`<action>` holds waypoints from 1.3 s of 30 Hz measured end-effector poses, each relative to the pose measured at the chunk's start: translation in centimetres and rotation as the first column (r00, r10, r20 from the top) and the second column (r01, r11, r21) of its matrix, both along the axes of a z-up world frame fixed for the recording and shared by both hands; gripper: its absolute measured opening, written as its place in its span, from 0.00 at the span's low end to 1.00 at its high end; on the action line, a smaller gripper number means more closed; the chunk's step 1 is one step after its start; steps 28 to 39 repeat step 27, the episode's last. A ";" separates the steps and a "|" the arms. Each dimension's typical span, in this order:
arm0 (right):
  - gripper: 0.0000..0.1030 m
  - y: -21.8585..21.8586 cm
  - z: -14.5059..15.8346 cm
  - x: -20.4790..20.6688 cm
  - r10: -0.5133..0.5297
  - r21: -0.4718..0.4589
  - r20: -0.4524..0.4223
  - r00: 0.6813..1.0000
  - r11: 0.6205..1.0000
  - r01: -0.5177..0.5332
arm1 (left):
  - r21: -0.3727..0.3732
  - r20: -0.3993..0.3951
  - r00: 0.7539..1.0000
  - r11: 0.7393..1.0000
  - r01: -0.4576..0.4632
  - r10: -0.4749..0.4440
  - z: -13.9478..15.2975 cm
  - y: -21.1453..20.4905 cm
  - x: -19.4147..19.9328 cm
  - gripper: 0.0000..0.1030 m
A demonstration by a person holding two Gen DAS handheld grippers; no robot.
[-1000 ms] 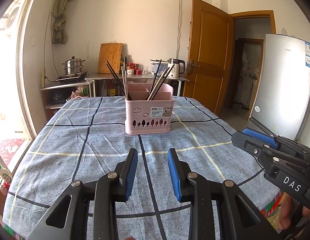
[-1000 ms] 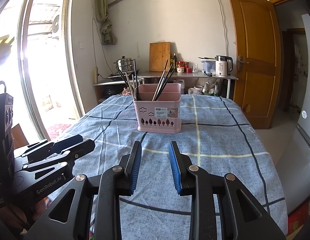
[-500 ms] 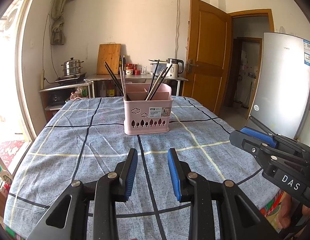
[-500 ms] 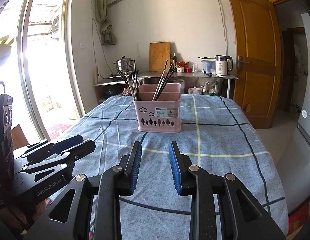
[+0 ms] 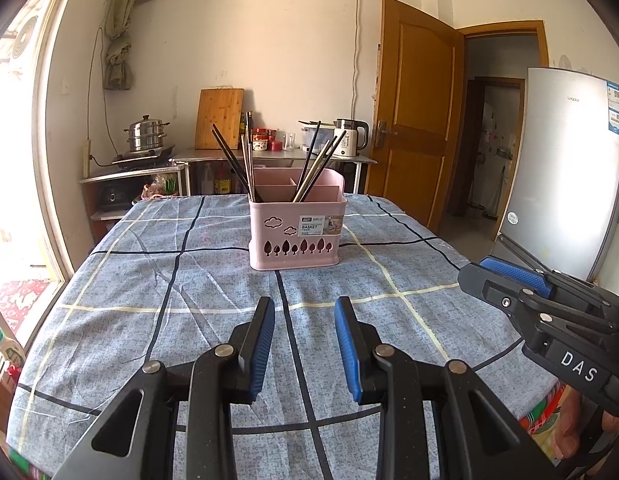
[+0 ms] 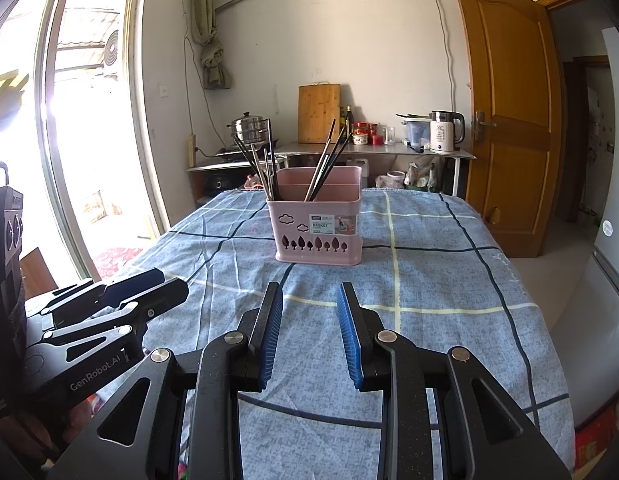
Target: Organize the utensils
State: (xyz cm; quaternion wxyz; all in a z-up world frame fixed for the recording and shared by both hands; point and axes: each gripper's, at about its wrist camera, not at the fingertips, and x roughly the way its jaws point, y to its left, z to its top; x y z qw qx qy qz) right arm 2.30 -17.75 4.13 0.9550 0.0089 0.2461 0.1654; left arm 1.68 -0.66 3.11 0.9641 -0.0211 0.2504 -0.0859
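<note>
On the cloth-covered worktop (image 5: 189, 280) only the pink basket (image 5: 296, 236) stands, chopsticks (image 5: 309, 168) sorted inside it, so the task looks done, with the left hand-held gripper (image 5: 304, 340) and right hand-held gripper (image 6: 308, 332) near it, both parted and empty.

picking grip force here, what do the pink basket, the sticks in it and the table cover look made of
Pink basket: looks like matte moulded plastic, with clean tree-shaped cutouts and thin even walls.
Chopsticks: thin and straight, some dark, some pale; wood, plastic or metal cannot be told.
Tablecloth: woven fabric, going by its soft creases and printed grid lines.
</note>
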 end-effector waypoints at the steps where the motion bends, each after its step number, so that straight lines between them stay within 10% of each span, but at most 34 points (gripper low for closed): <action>1: 0.28 0.1 -0.1 -0.1 0.000 -0.001 0.000 1.000 1.000 0.000 | -0.002 -0.001 1.000 1.000 0.000 0.000 0.0 0.0 0.0 0.30; 39: 0.28 0.0 -0.2 0.0 -0.001 -0.005 -0.003 1.000 1.000 0.001 | 0.027 0.023 1.000 1.000 0.006 -0.006 0.0 -0.8 -0.8 0.30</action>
